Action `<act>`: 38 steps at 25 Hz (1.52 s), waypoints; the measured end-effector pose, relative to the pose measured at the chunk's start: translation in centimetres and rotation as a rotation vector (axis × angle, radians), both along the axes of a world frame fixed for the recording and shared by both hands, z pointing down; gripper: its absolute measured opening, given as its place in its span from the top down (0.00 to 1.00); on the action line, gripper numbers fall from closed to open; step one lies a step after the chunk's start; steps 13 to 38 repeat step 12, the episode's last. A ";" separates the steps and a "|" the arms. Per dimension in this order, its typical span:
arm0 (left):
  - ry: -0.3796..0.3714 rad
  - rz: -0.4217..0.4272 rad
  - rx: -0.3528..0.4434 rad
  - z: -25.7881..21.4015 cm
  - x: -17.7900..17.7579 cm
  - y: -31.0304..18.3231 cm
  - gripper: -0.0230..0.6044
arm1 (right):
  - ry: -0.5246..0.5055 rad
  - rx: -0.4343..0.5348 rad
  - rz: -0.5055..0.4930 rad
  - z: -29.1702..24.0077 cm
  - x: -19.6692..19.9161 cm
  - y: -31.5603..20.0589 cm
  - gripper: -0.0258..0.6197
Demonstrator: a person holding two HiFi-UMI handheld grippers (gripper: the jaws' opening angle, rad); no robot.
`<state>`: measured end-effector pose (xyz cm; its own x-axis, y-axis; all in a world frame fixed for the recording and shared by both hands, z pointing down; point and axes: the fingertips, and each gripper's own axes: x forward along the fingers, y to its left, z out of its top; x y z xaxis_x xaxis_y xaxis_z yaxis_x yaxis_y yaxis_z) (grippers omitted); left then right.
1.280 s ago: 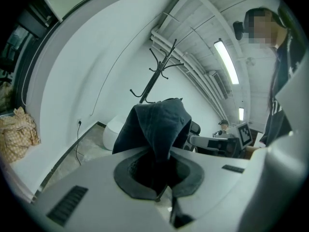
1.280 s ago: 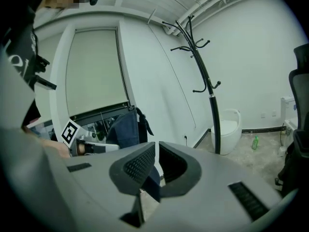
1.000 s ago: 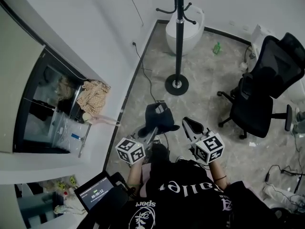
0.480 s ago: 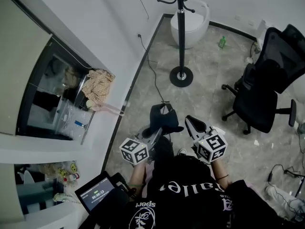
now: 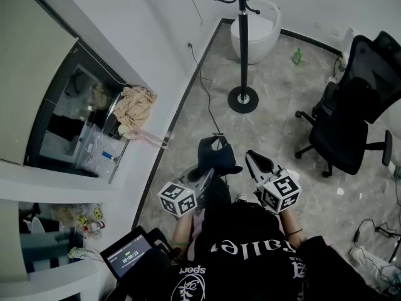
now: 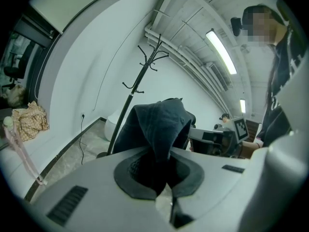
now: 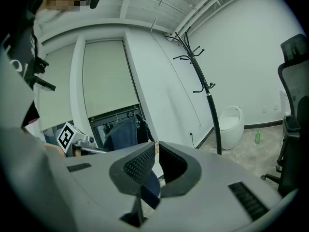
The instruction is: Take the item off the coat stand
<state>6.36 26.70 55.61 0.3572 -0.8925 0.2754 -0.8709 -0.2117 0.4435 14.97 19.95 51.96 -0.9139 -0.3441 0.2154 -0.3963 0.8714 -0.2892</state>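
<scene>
The floor [image 5: 276, 127] is grey, marbled stone that fills the middle and right of the head view. A plain white wall [image 5: 144, 30] runs down the left. Set into that wall at the left edge is a dark glass-fronted cabinet [image 5: 66, 127], with a beige cloth [image 5: 138, 102] bunched on its sill. A thin cable [image 5: 202, 83] trails along the foot of the wall.

The coat stand [image 5: 242, 36] rises at the top centre, its round base flat on the floor. Just behind it stands a white tub-shaped object [image 5: 257, 33], perhaps a stool or a bin; the view is too steep to say which. A small green bottle [image 5: 297, 56] lies near it, and a black office chair [image 5: 351, 115] occupies the right side. A small lit screen [image 5: 128, 256] sits at the lower left.

The dark cap [image 5: 216, 157] is off the stand and well apart from it, at the lower centre of the head view. The left gripper [image 5: 207, 175] has its jaws clamped on the cap's fabric, which bunches up between the pads. Beside it, the right gripper [image 5: 252, 157] has its jaws drawn together with only a thin slit at the tips and nothing between them.
</scene>
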 end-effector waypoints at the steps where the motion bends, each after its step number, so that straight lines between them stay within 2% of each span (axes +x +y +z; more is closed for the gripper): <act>1: -0.001 0.000 0.002 0.0 0.1 0.1 0.94 | -0.002 0.003 0.001 -0.1 0.2 0.1 0.93; 38: -0.004 0.014 0.008 -0.2 0.7 0.4 0.94 | -0.007 0.006 0.008 -0.4 1.1 0.6 0.93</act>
